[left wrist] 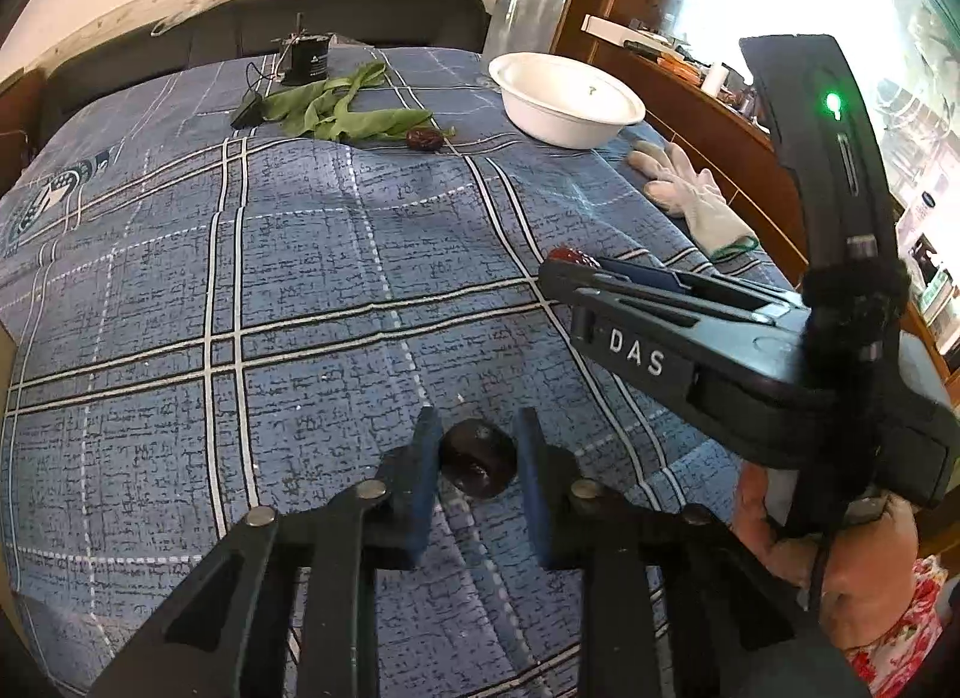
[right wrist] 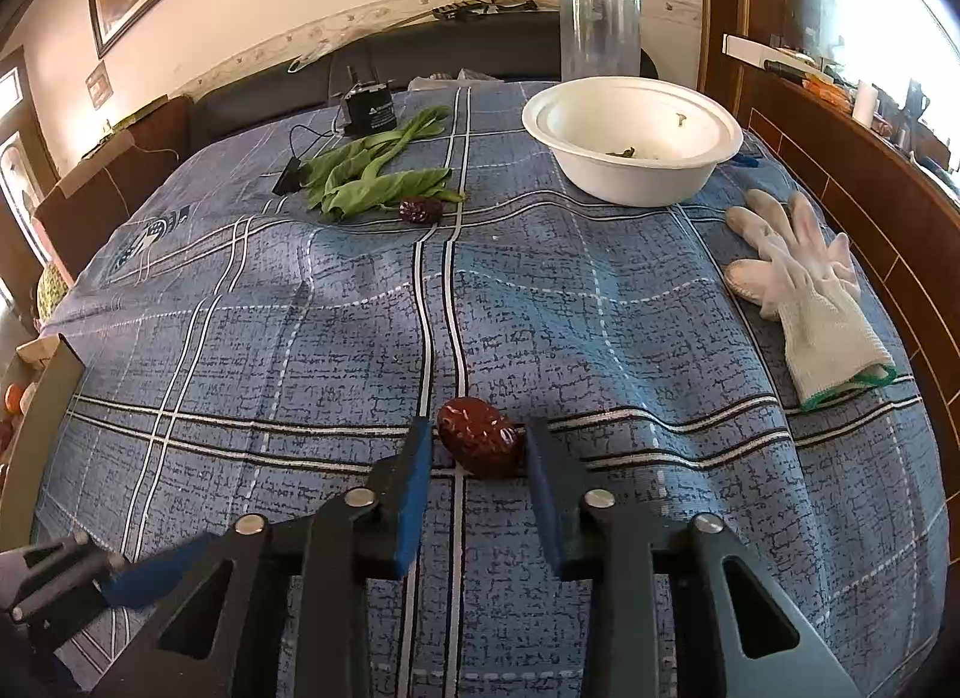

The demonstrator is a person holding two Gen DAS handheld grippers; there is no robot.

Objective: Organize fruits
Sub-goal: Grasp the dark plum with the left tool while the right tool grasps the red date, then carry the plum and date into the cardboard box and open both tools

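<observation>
Blue plaid cloth (right wrist: 300, 338) under both grippers.
Left gripper (left wrist: 477, 452) and right gripper (right wrist: 480, 446) each spread around a dark jujube (left wrist: 480, 458), a red jujube (right wrist: 477, 443); "DAS" printed on the right one.

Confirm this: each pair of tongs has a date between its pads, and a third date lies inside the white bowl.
Wrong on the third date: it lies on the cloth beside the greens, not in the bowl, as the right wrist view shows. The left tongs and right tongs do each have a date between their pads.

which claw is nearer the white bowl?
Right, by my read. The right claw sits below the white bowl, towards its side; the left claw is further left.
</observation>
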